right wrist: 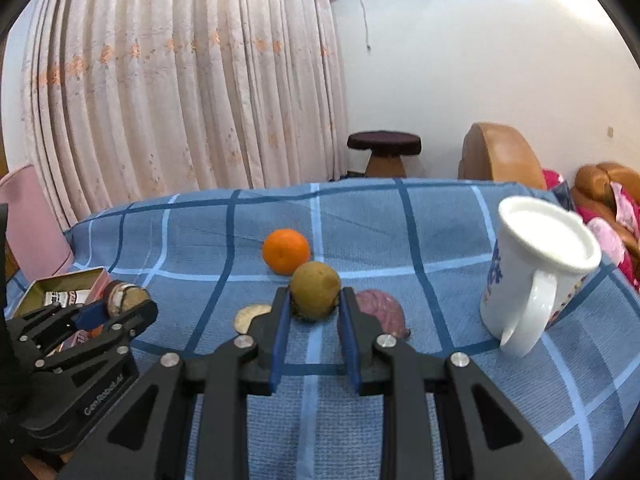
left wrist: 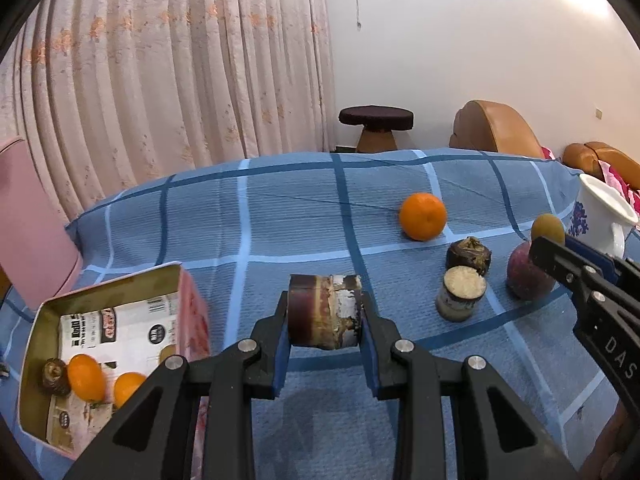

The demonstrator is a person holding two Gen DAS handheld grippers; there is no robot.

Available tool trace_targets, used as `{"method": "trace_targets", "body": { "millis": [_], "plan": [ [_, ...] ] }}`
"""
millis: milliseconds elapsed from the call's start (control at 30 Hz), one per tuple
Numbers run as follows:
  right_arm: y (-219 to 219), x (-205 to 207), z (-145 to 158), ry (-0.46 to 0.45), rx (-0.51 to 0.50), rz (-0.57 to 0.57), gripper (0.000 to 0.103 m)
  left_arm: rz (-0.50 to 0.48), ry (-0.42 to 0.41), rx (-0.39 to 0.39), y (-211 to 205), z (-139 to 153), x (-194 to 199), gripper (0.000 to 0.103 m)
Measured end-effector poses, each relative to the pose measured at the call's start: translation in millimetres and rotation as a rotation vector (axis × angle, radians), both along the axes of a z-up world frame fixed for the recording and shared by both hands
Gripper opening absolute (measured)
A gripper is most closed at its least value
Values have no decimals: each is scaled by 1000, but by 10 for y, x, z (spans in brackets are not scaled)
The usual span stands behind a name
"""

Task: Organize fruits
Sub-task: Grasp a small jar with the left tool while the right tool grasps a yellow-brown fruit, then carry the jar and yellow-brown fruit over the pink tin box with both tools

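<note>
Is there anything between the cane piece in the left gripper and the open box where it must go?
Nothing visible. The left gripper holds the cane piece just right of the box; only bare cloth lies between them.

Left gripper [left wrist: 324,320] is clamped on a dark sugarcane piece [left wrist: 325,312], lifted above the blue checked cloth [left wrist: 280,232]. To its left stands a tin box [left wrist: 52,320] containing two small oranges [left wrist: 86,376] and one dark item, possibly a water chestnut [left wrist: 56,376]. The right gripper [left wrist: 556,248] enters from the right beside a reddish fruit [left wrist: 526,280]; its grip is unclear.
</note>
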State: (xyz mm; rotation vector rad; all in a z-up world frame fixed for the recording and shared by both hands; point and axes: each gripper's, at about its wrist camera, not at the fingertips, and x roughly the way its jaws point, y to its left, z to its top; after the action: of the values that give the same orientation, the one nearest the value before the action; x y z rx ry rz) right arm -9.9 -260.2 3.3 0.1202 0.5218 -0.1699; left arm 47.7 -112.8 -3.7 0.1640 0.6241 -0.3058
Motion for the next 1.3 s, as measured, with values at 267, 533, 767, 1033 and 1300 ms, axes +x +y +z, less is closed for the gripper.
{"method": "trace_targets", "body": {
  "millis": [267,533,767,1033,1300],
  "plan": [
    [237,-74,37,-29,-37,17,27,12,-27,4,188,17,-109,32],
    [400,-99,13,-21,-15,24,27,23,-47,5,406,36,-174,32],
    [609,-89,10,-19,5,42,27,29,-76,3,595,88,-218,32],
    [975,-25,93,-49,43,102,27,89,-98,-16,991,153,-129,32],
    [1466,209,114,-53,81,177,27,182,-97,-44,1510,177,33,32]
  ]
}}
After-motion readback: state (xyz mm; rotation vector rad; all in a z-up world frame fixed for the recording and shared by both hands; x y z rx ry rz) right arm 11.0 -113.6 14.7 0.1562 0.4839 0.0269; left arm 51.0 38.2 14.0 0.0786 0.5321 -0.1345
